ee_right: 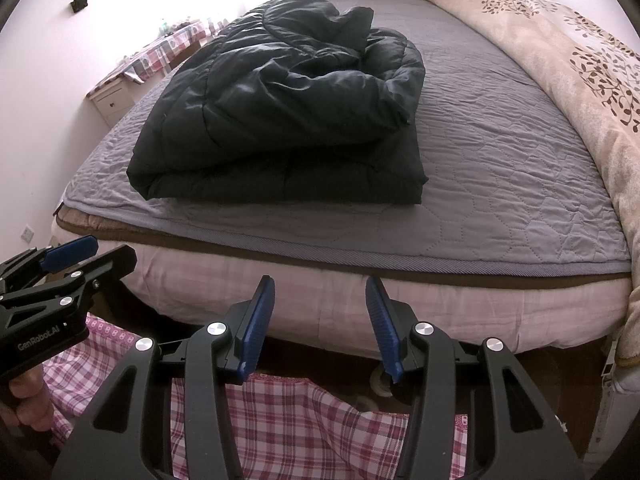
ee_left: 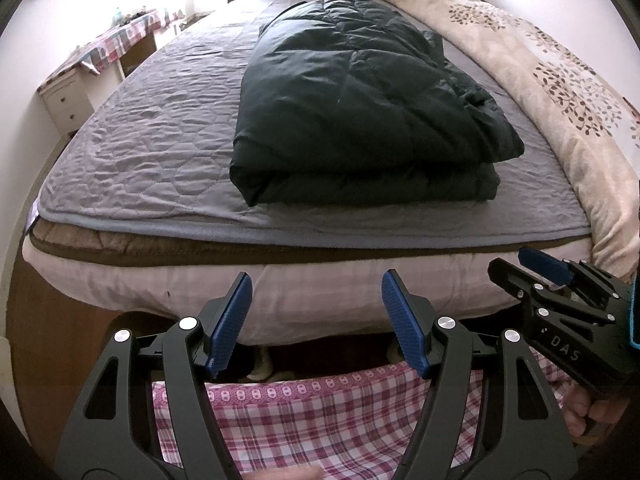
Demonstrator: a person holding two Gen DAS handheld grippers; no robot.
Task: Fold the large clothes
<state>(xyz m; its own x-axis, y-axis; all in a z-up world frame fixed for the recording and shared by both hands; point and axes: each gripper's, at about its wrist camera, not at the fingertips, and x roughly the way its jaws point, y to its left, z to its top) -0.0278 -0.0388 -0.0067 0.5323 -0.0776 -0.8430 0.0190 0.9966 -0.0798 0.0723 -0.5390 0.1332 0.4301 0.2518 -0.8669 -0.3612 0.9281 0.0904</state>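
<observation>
The left gripper point(ee_left: 316, 320), at the lower centre of its own view, is standing with its blue ribbed pads point(ee_left: 230, 322) well apart and gripping nothing. The right gripper point(ee_right: 320, 322) is gaping a little less, likewise empty. Both are hanging off the bed's near edge, probably because the folding looks done. The dark green quilted puffer jacket point(ee_left: 352, 100) is lying folded into a thick bundle on the grey quilted bed cover point(ee_left: 152, 140), near the foot edge, in the upper middle of both views. A beige leaf-patterned blanket point(ee_left: 560, 80) is lying along the right side, clear of the jacket.
</observation>
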